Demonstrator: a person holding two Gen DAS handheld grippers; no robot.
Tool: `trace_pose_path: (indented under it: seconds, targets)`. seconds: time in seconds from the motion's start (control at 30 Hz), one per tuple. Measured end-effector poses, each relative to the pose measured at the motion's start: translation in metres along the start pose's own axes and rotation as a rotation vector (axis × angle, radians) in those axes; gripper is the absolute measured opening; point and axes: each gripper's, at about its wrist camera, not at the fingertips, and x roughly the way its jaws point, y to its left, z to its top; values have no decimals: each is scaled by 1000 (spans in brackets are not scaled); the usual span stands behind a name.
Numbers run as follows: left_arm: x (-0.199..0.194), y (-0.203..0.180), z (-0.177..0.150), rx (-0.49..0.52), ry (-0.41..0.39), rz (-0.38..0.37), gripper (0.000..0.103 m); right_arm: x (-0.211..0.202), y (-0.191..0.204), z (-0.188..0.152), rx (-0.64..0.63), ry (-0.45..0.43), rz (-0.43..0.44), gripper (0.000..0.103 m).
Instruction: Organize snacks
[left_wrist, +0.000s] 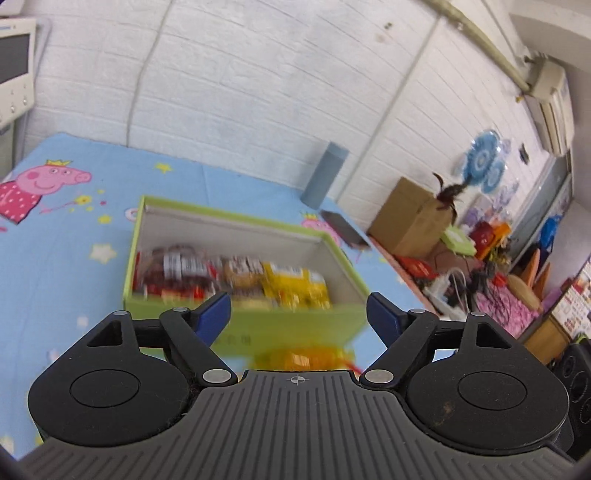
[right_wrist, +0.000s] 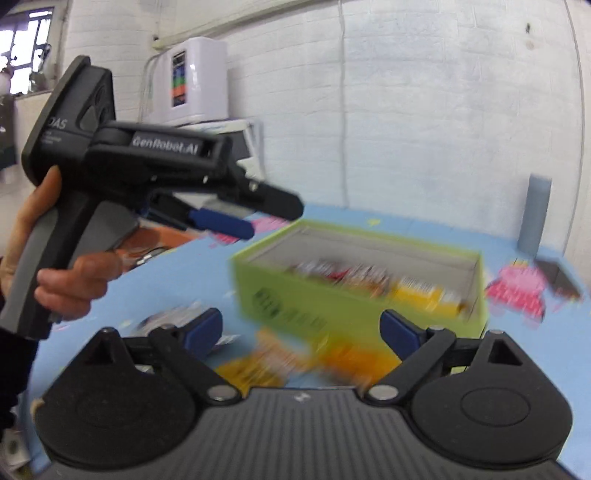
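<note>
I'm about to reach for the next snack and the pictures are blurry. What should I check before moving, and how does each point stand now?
1. Left hand-held gripper open and empty: ok.
2. Right hand-held gripper open and empty: ok.
3. Green box open-topped, with free room behind the packets: ok.
4. Snacks still outside the box: ok, orange-yellow packets lie on the blue sheet in front of it.
5. Silvery packet to the left: cannot tell what it is, too blurred.
6. Which packet lies uppermost: cannot tell.
</note>
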Motion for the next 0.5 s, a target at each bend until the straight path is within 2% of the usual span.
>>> trace_pose_path:
  seconds: [0.1,0.23,0.37,0.5]
  targets:
    - [-26,-4,-43,0,36,22,74,-19,32,-37,46,47,66,93]
    - [-55,1,-95,-33,86,60,73,-32,68,-74,94,109,112,93]
    - [-69,13,-136,-117,169,45,62,-39,92,-96,146,137,143,93]
    - [-74,23,-157,-181,211,17,52,-45,114,-108,112,155,134,92]
